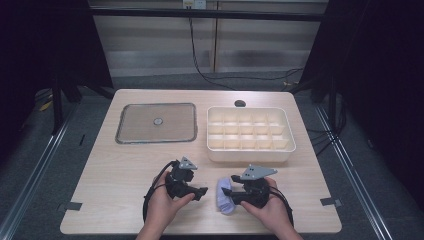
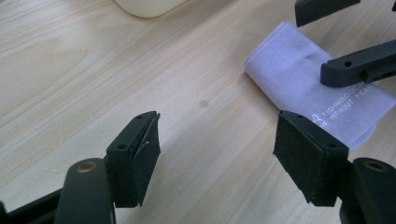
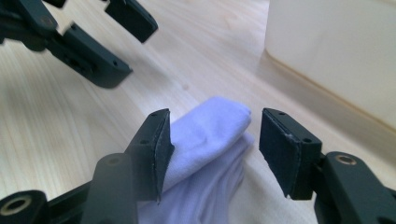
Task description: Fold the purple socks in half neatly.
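A folded pale lavender cloth (image 1: 222, 202) lies on the wooden table near its front edge, with small printed lettering on it (image 2: 303, 88). My right gripper (image 1: 229, 196) points left at it and stands open. In the right gripper view the cloth's rolled fold (image 3: 210, 135) sits between the jaws; the left pad (image 3: 161, 149) is against it and the right pad (image 3: 280, 149) is apart from it. My left gripper (image 1: 200, 191) is open just left of the cloth, over bare wood (image 2: 217, 149), with nothing between its pads.
A cream tray (image 1: 250, 152) with several small compartments stands behind the grippers at the right. A flat grey square lid (image 1: 125, 125) lies at the back left. A round hole (image 1: 240, 103) is in the table's far edge. Bare wood lies between the tray and the hands.
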### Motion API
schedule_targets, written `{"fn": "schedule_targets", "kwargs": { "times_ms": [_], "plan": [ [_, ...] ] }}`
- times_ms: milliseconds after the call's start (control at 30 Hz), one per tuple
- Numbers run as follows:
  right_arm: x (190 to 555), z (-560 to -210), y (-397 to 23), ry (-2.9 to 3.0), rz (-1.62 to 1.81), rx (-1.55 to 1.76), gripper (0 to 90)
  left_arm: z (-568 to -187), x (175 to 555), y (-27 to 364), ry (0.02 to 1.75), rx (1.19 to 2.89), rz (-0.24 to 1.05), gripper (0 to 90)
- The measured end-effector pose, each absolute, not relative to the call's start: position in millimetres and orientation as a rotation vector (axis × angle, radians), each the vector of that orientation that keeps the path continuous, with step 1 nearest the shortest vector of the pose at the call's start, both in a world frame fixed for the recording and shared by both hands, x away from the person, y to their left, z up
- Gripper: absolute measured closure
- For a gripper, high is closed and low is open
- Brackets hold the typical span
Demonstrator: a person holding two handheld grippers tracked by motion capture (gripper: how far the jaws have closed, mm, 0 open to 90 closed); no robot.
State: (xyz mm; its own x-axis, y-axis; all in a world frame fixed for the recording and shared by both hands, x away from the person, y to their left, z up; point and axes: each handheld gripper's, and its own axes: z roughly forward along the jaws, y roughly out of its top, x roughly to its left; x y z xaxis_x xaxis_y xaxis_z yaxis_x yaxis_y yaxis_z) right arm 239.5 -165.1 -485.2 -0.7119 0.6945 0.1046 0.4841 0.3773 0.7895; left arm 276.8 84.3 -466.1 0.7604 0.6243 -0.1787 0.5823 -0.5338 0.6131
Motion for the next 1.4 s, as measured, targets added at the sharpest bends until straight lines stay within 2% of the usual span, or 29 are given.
{"fn": "schedule_targets", "kwargs": {
  "times_ms": [533, 1133, 1400],
  "plan": [
    [240.8, -499.4, -174.3, 2.401, 1.249, 1.158, 42.0, -479.1, 284.6, 93.1, 0.861, 2.282, 0.124, 25.5],
    [240.7, -508.7, -178.0, 2.403, 1.305, 1.25, 43.5, -491.6, 291.2, 109.0, 0.881, 2.27, 0.176, 23.6],
    [240.1, -509.8, -178.4, 2.427, 1.347, 1.257, 55.8, -495.0, 293.9, 110.7, 0.874, 2.27, 0.196, 23.1]
  ]
}}
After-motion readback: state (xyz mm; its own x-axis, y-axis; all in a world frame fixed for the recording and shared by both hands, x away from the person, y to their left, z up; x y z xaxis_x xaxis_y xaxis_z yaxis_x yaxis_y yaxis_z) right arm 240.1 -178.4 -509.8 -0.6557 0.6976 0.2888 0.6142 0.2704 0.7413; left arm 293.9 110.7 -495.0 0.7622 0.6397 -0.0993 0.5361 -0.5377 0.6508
